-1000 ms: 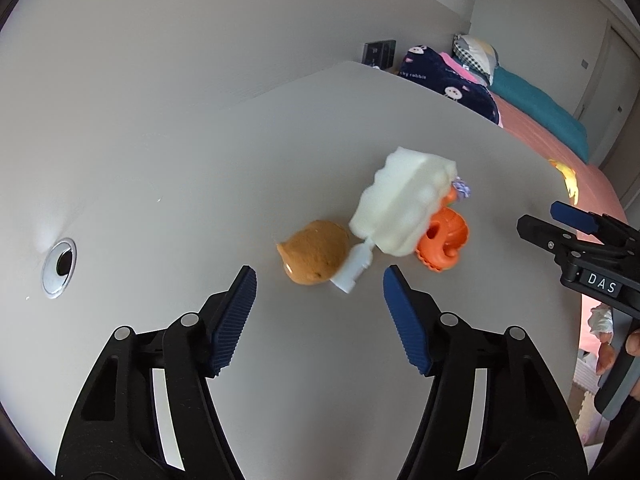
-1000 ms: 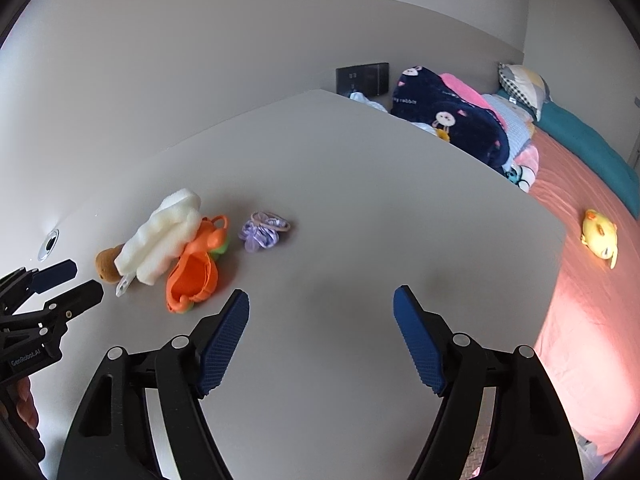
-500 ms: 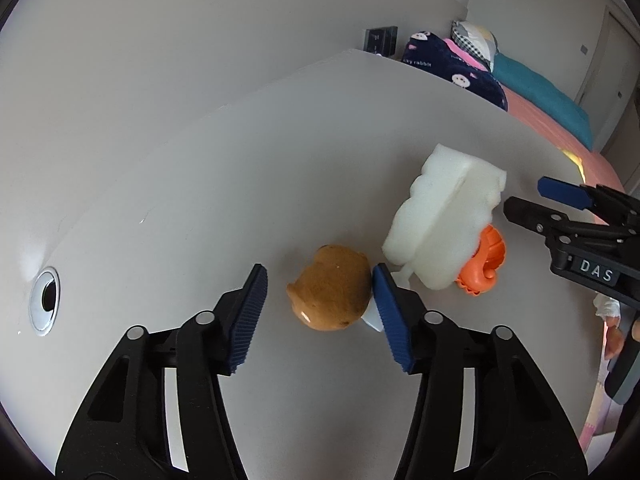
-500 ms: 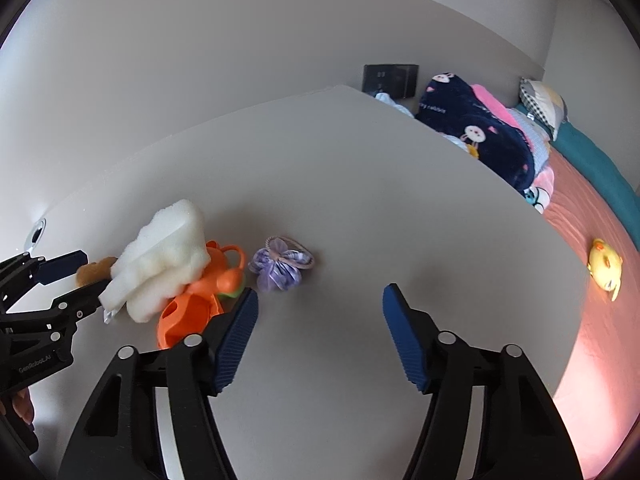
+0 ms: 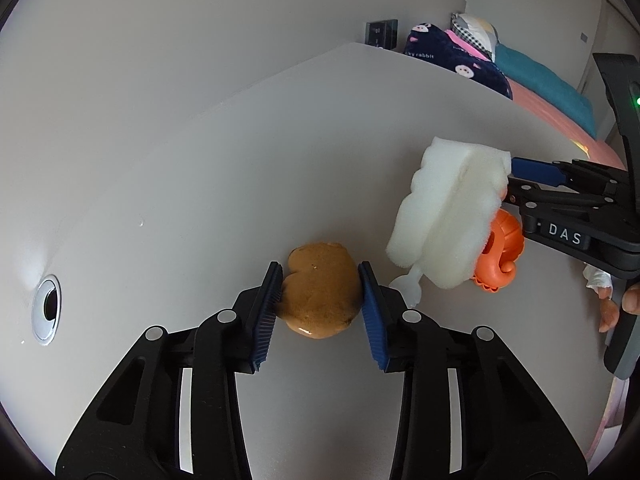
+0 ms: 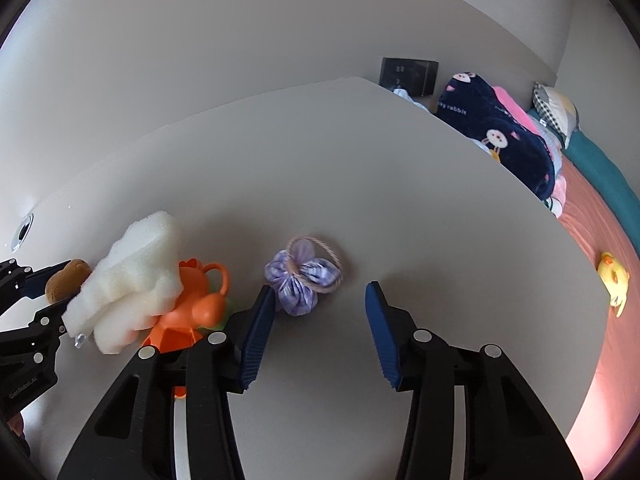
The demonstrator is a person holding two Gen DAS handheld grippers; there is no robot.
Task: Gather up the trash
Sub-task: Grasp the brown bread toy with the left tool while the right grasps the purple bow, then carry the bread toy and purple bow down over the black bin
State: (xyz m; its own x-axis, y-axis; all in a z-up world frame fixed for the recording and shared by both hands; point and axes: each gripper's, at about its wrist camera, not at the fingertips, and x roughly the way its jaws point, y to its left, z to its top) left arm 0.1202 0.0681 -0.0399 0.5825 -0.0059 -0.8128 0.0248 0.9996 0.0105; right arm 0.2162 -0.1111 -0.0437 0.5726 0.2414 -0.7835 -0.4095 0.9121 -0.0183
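Trash on the grey bench (image 5: 168, 184): brown lump (image 5: 320, 296), rounded and glossy, sitting clamped between left claw (image 5: 320, 300) pads. Lifting straight up, keeping clear of the spongy white foam block (image 5: 444, 224) beside it. Right claw (image 6: 320, 316) gaping near the crinkled purple hair tie (image 6: 302, 276).
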